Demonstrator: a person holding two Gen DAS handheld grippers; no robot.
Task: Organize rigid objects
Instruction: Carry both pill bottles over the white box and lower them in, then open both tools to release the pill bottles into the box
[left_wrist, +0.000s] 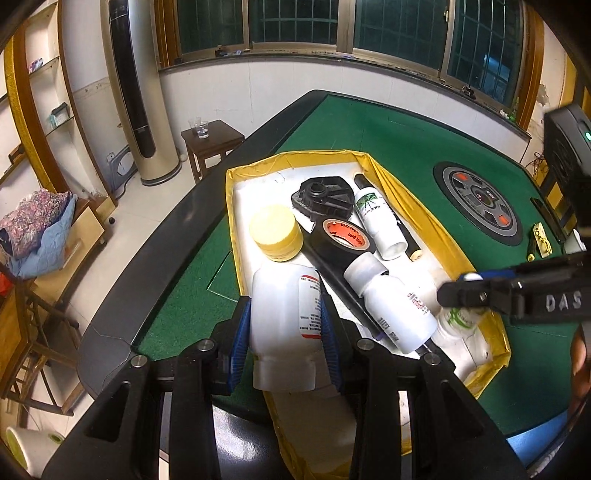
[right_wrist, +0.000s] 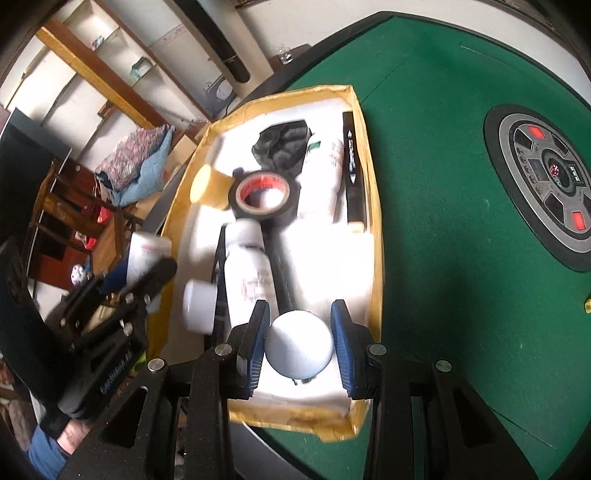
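left gripper (left_wrist: 286, 325) clamps white bottle (left_wrist: 286, 295), long axis along the fingers, over box (left_wrist: 373, 166) near edge | right gripper (right_wrist: 299, 341) grips capped bottle (right_wrist: 298, 345), end-on, above box near-right corner | drop straight down

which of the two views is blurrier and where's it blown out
Right wrist view: blurrier, with smeared labels on the white bottles, and the tray lining is blown out to flat white; the tape roll is soft. Left wrist view: sharp, the tape roll print shows, only mild glare on the bottle between the fingers. Both views bend straight edges near the rim.
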